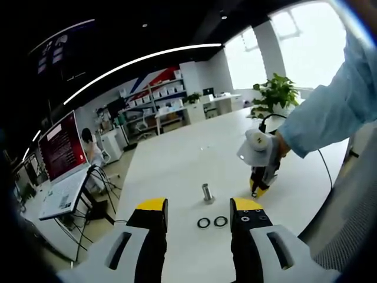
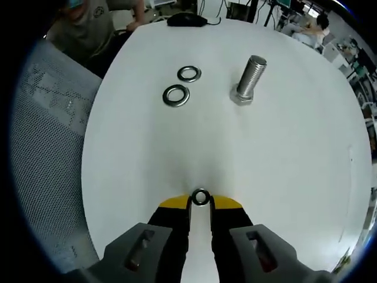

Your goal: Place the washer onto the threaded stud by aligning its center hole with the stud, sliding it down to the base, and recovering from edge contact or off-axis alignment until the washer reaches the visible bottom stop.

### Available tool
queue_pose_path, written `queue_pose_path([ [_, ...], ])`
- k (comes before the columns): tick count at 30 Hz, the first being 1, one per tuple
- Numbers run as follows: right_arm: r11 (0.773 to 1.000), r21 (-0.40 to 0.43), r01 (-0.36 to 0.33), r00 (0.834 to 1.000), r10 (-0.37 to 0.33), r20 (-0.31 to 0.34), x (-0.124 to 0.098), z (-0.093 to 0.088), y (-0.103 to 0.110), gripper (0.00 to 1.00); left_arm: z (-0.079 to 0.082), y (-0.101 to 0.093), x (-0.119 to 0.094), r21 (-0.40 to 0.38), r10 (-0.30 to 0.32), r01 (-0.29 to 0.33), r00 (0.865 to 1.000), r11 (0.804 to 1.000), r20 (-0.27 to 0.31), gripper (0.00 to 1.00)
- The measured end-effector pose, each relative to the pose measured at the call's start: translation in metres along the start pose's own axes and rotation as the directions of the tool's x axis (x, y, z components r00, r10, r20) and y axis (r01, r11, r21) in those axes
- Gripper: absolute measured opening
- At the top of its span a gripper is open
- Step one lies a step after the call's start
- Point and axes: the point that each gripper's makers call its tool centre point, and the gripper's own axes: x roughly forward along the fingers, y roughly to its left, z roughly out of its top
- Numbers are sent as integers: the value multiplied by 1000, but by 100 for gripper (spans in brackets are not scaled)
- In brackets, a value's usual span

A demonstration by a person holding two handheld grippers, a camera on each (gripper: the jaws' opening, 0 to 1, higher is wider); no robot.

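You are pinching a small washer by its edge at the tips of the right gripper, well short of the upright stud. The left gripper is hanging wide and empty. Risk: such an edge grip is letting the washer tilt and catch the threads. Two spare washers are lying on the white counter; open office behind.

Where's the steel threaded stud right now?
In the right gripper view the upright steel threaded stud stands on the white table, right of two loose metal washers, well ahead of the right gripper pinching a small washer.
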Motion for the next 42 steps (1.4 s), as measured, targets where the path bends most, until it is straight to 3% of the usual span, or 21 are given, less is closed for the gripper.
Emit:
queue_pose_path([
  [8,1000,13,-3,1000,3,21,-3,0,2,13,1,0,0,3,0,0,1000,1000,4,40],
  [19,1000,16,-9,999,8,45,-25,3,1,13,0,-1,0,7,-4,4,1000,1000,1,40],
  [34,999,38,-10,999,8,44,-52,-11,7,13,3,-2,0,8,-6,5,1000,1000,13,41],
  [42,1000,4,0,999,0,41,-66,-18,7,13,4,-2,-1,10,-7,7,1000,1000,16,41],
])
